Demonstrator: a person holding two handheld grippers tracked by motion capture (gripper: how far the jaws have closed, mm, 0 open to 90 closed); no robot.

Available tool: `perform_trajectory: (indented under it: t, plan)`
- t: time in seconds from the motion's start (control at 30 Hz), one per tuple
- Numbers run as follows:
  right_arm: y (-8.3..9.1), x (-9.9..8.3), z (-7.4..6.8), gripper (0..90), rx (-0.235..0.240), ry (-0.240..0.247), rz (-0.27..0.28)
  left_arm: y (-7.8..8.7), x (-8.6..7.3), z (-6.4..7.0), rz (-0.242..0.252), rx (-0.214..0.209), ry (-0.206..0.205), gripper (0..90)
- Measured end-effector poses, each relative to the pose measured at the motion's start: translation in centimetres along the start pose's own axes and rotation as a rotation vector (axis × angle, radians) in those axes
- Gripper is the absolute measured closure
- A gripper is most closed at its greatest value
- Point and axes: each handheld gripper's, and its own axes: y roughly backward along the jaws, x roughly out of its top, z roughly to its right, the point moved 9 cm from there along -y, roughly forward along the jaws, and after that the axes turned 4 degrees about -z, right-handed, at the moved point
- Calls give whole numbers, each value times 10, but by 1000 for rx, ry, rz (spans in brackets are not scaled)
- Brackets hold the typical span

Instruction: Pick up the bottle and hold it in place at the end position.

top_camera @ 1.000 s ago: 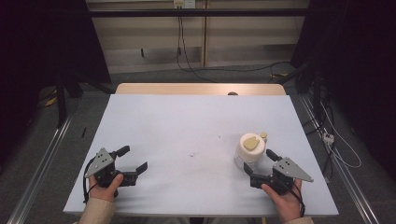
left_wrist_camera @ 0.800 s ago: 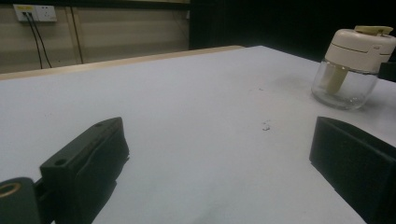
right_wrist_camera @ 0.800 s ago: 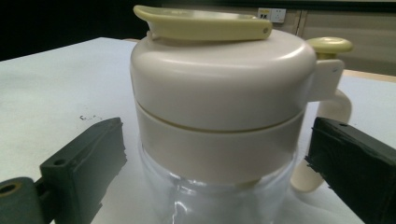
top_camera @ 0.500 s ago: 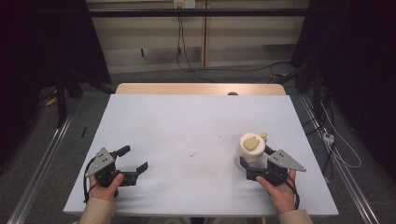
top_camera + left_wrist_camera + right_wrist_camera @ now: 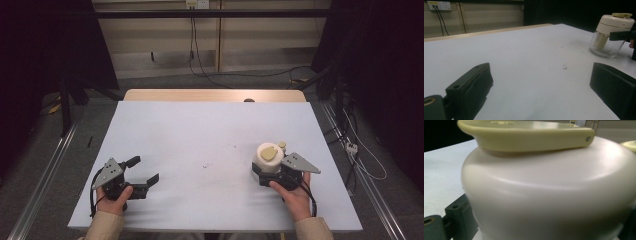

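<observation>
While the right gripper (image 5: 264,176) straddles the cream-lidded jar (image 5: 269,158), lower right, grip unconfirmed.
Left gripper (image 5: 141,171), lower left, rests on the table (image 5: 200,135), its 2 jaws spread apart and holding nothing.

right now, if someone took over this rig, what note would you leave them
Left gripper: open, holding nothing, resting near the table's front left corner.
Right gripper: jaws on either side of the cream lid of the small chopper jar; cannot tell whether it is clamped.
Jar: upright on the table, front right, clear glass base, yellow-green handle on top.
Done: right gripper brought up to the jar.
Left: confirm the grip, then handle the jar.
</observation>
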Motion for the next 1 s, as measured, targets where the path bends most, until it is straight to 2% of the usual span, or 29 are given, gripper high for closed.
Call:
perform_trajectory:
  t: [0.2,0.33,0.4,0.67,0.8,0.93,1.0]
  plan:
    - [-5,1,0,43,2,1,-5,0,0,-1,0,0,6,36]
    - [-5,2,1,52,7,-12,-3,0,-1,-1,0,-3,6,36]
    - [-5,2,1,61,13,-33,-2,0,-1,-1,0,0,8,36]
    - [-4,3,0,65,11,-31,-1,0,1,-1,11,-4,10,37]
    - [-3,4,1,66,2,-9,1,0,3,-2,22,-4,16,38]
    - [-2,6,2,67,3,-27,14,0,3,-2,23,-2,14,38]
    - [-1,8,2,67,-1,-21,18,0,3,-2,24,-1,15,38]
